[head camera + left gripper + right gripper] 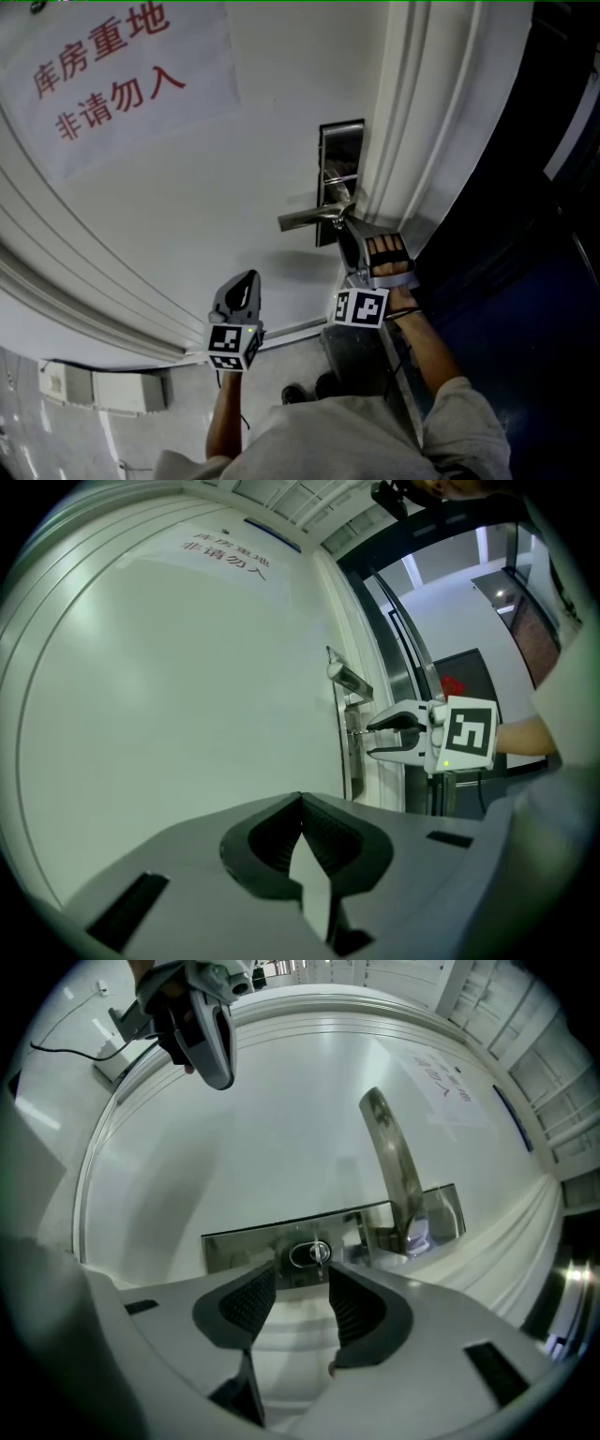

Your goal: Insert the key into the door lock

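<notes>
A small metal key (319, 1252) sticks out of the keyhole in the steel lock plate (244, 1246), below the lever handle (394, 1162). My right gripper (300, 1302) points level at the lock and stands open, its pads on either side of the key without touching it. In the head view the right gripper (351, 242) sits just under the handle (314, 218) and plate (339, 150). My left gripper (300, 841) is shut on nothing and hangs off the white door's face, left of the lock (246, 281). From there the key (354, 733) shows between the right fingertips (386, 723).
The white door carries a paper sign (103, 75) with red characters at upper left. Its moulded frame (412, 112) runs just right of the lock, with a dark doorway (525, 187) beyond. A white box (94, 389) sits low at the left.
</notes>
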Demonstrator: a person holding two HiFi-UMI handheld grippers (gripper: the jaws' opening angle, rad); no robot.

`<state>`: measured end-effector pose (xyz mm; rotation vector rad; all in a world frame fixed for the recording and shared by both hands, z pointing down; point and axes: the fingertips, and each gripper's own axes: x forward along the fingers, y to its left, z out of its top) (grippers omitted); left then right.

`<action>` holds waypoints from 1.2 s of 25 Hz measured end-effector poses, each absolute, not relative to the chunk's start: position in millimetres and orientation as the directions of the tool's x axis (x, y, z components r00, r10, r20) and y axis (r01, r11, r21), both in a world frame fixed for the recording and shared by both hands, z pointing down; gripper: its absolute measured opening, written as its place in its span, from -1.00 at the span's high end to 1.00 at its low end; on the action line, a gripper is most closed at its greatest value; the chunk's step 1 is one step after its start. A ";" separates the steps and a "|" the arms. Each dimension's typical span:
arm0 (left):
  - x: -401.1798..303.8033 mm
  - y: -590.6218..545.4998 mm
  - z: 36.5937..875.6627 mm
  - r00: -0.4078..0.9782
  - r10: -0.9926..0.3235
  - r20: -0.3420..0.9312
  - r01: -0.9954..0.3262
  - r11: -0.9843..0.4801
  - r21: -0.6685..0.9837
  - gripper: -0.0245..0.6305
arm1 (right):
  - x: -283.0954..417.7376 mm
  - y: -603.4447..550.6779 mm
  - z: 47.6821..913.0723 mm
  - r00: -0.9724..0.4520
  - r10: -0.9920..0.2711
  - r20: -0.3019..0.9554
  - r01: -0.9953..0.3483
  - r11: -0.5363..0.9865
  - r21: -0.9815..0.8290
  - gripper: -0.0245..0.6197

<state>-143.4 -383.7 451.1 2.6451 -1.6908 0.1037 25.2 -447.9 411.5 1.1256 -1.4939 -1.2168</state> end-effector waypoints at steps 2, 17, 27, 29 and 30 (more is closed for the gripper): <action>-141.9 -384.0 451.3 0.421 -0.905 0.056 -0.905 -0.423 -0.036 0.87 | 31.7 -443.4 411.6 -0.198 -0.977 0.082 -0.170 0.116 0.978 0.34; -134.0 -386.0 456.4 0.429 -0.901 0.066 -0.902 -0.431 -0.031 0.87 | 80.1 -415.7 435.0 -0.300 -0.937 0.176 -0.870 0.345 0.352 0.70; -139.2 -385.7 459.3 0.410 -0.910 0.071 -0.911 -0.412 -0.024 0.87 | 111.5 -403.7 458.9 -0.268 -0.950 0.163 -0.938 0.296 0.181 0.85; -140.4 -385.5 459.8 0.405 -0.911 0.072 -0.913 -0.408 -0.023 0.87 | 112.4 -403.5 458.2 -0.273 -0.948 0.160 -0.937 0.300 0.178 0.85; -141.1 -385.5 459.7 0.403 -0.912 0.072 -0.914 -0.406 -0.023 0.87 | 111.7 -403.8 457.9 -0.277 -0.947 0.161 -0.936 0.304 0.177 0.85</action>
